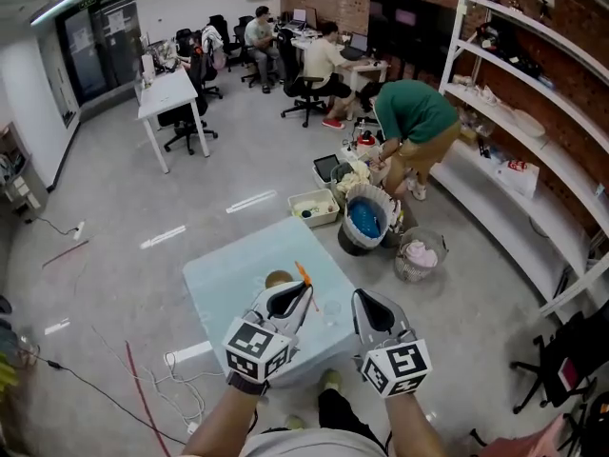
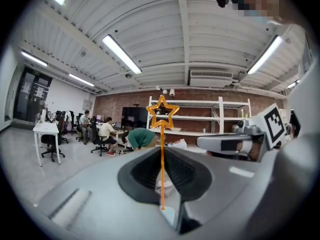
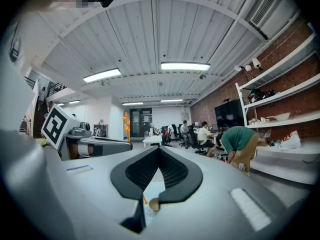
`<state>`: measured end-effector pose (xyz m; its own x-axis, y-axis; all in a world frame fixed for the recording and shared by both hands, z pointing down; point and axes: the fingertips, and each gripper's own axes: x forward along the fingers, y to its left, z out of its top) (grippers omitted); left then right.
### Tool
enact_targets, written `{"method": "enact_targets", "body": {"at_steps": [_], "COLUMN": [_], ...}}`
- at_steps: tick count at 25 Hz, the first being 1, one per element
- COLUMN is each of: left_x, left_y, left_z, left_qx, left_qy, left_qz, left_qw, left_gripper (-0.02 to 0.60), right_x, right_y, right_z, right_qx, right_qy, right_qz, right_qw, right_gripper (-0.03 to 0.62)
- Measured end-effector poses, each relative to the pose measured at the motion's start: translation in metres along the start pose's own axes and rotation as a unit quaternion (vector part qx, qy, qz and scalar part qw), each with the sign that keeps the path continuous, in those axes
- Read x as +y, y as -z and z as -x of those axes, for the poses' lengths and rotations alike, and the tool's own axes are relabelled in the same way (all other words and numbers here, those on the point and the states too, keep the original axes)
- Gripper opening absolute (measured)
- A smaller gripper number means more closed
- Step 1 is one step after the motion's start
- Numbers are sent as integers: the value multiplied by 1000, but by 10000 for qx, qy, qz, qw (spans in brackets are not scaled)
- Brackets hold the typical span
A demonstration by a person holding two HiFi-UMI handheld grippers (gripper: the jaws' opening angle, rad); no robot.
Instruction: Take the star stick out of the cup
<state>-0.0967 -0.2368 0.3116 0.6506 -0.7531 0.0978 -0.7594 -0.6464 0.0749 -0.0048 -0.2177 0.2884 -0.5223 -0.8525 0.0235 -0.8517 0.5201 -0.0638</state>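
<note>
Currently held: star stick (image 2: 162,139), orange, clamped between the closed jaws of the left gripper (image 2: 162,151). Long axis runs upright along the jaws, star end far from the gripper body, lower end just past the pads.

Location: above the pale blue table (image 1: 228,274), at the near middle. The brown cup (image 1: 278,279) sits just left of the gripper's tip. The stick appears clear of the cup.

Right gripper (image 3: 159,149): jaws drawn together, nothing between them, parked just right of the left one. The left is the nearer to the cup.

View notes: only the left gripper view shows the grip itself; the right gripper view shows the cup rim (image 3: 153,204) below its jaws.
</note>
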Motion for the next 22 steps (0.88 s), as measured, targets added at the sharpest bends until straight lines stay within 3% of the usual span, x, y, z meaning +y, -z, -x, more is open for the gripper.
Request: {"method": "enact_targets", "body": {"at_steps": [10,22], "left_x": [3,7], "left_y": [-29,-36], "left_z": [28,39], "left_qx": [-315,-396], "left_qy": [-146,-253], "left_qz": [-89,-143], "left_qw": [9994,9988], "left_gripper": [8,8], "right_x": [20,34], "right_y": [-21,-21], "right_z": [3,-1], "right_qx": [-94,-24], "right_qy": [-60,-130], "right_qz": [29,85], "right_qw": [9999,9999], "right_gripper": [12,12]}}
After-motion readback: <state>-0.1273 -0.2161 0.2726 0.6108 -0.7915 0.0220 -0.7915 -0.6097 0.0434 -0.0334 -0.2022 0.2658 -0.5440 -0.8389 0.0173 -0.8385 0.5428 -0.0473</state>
